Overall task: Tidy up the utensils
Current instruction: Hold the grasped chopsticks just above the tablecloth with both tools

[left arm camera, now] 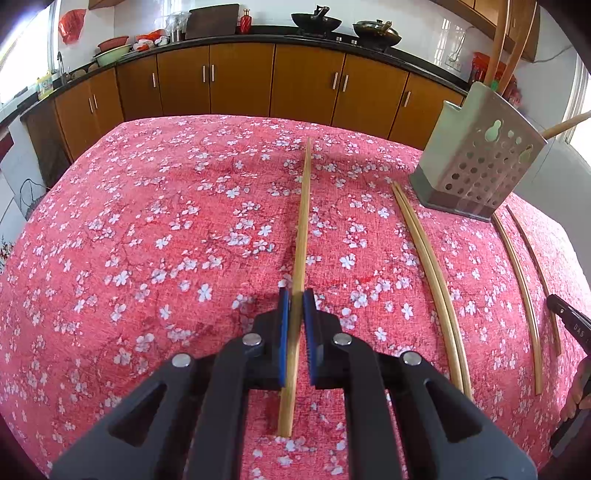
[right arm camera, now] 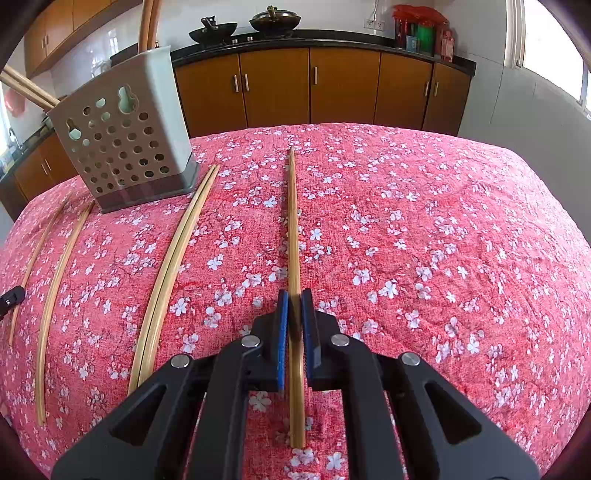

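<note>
My left gripper (left arm camera: 296, 295) is shut on a bamboo chopstick (left arm camera: 302, 229) that lies along the red flowered tablecloth. My right gripper (right arm camera: 294, 295) is shut on another chopstick (right arm camera: 293, 229), also low over the cloth. A grey perforated utensil holder (left arm camera: 476, 162) stands at the far right in the left wrist view and at the far left in the right wrist view (right arm camera: 125, 136); it holds several chopsticks. A pair of chopsticks (left arm camera: 432, 273) lies between the grippers, also seen in the right wrist view (right arm camera: 173, 266). Two single chopsticks (left arm camera: 524, 295) lie in front of the holder.
The table (left arm camera: 147, 221) is covered by the red cloth with white flowers. Brown kitchen cabinets (left arm camera: 240, 81) under a black counter with woks (left arm camera: 316, 22) stand behind it. The other gripper's black tip (left arm camera: 565, 314) shows at the right edge of the left wrist view.
</note>
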Demonstrator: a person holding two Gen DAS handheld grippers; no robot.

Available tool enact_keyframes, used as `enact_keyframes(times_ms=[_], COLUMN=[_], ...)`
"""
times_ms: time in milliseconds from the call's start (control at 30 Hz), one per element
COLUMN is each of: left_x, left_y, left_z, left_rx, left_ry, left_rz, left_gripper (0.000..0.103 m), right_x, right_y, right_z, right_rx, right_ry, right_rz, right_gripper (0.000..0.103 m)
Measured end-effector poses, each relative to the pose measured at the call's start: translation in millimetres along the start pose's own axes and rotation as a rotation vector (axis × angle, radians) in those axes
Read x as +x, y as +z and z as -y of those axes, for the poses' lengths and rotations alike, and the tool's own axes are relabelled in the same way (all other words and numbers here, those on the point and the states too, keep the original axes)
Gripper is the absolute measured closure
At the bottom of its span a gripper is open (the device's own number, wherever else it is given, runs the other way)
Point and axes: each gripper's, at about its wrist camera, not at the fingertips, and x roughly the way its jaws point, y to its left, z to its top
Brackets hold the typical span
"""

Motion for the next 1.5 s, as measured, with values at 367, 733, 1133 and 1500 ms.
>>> enact_keyframes(times_ms=[367, 733, 1133, 1500], left_x=[1.5, 1.5, 1.8, 1.5], left_y=[-1.7, -1.7, -1.3, -0.9], left_z=[4.1, 3.9, 4.3, 3.3], left_rx=[0.001, 0.000, -0.003, -0.009], left_ry=[0.013, 0.013, 0.009, 0.003], left_rz=[0.012, 0.011, 0.010, 0.009], left_gripper=[0.092, 0.092, 0.092, 0.092], right_x=[-2.0, -2.0, -1.8, -1.7], right_y=[-0.7, -0.7, -0.6, -0.6], right_z=[1.9, 2.1, 2.5, 2.4], right_rx=[0.008, 0.011, 0.010, 0.010], right_ry=[0.004, 0.005, 0.005, 0.005], right_rz=[0.000, -0.008, -0.008, -0.009], right_gripper=[0.094, 0.094, 0.094, 0.094])
